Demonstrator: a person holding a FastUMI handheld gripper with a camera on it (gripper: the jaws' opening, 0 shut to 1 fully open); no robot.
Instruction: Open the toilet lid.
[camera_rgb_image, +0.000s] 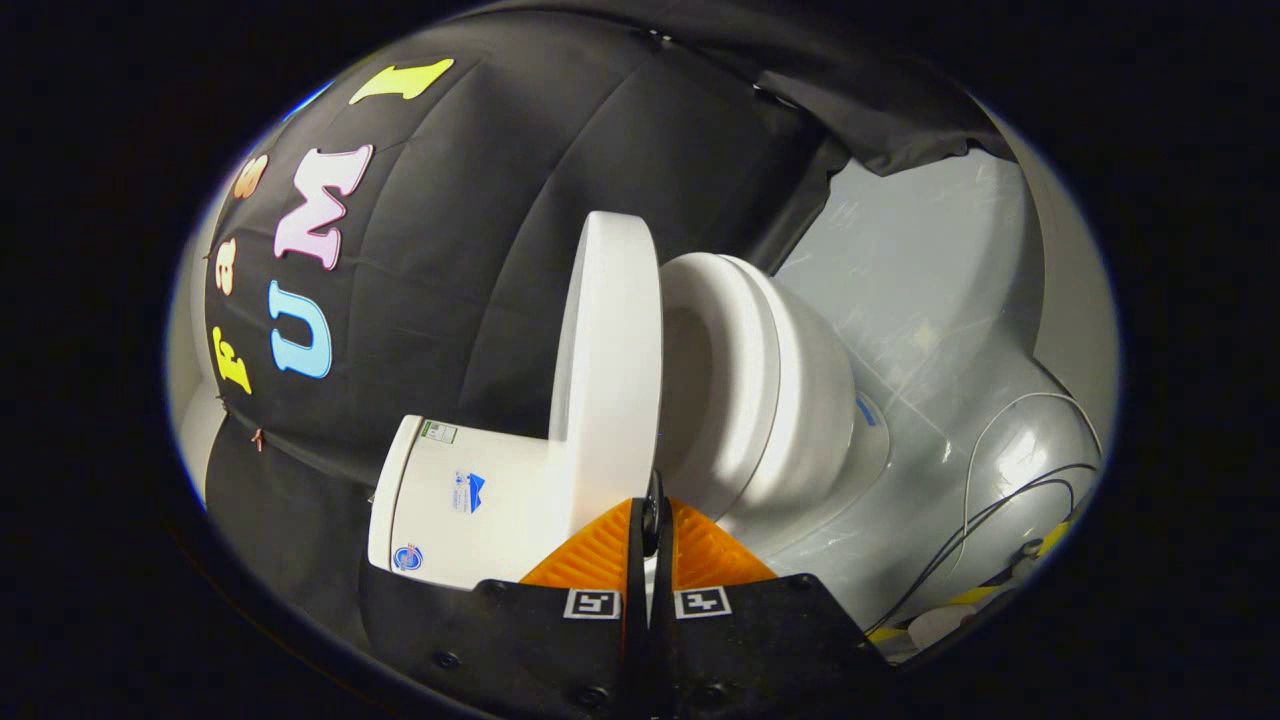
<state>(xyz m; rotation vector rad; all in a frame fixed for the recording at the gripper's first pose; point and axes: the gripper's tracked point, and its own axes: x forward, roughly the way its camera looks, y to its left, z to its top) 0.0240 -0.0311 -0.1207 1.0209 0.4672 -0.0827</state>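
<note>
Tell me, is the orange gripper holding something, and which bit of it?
Yes. The gripper is pinching the toilet lid by its edge, one orange finger on each side. The lid is raised off the seat.

One toilet (780, 400), comprising one lid (610, 360), raised; one seat ring (735, 370); one tank (460, 500). One gripper (652, 520) with two orange ribbed fingers (590, 555), closed together near the lid's edge; whether they pinch it cannot be told. Two square markers (592, 604), one per finger base. Several thin cables (1000, 500) on the grey floor (930, 300); exact number unclear.
</note>
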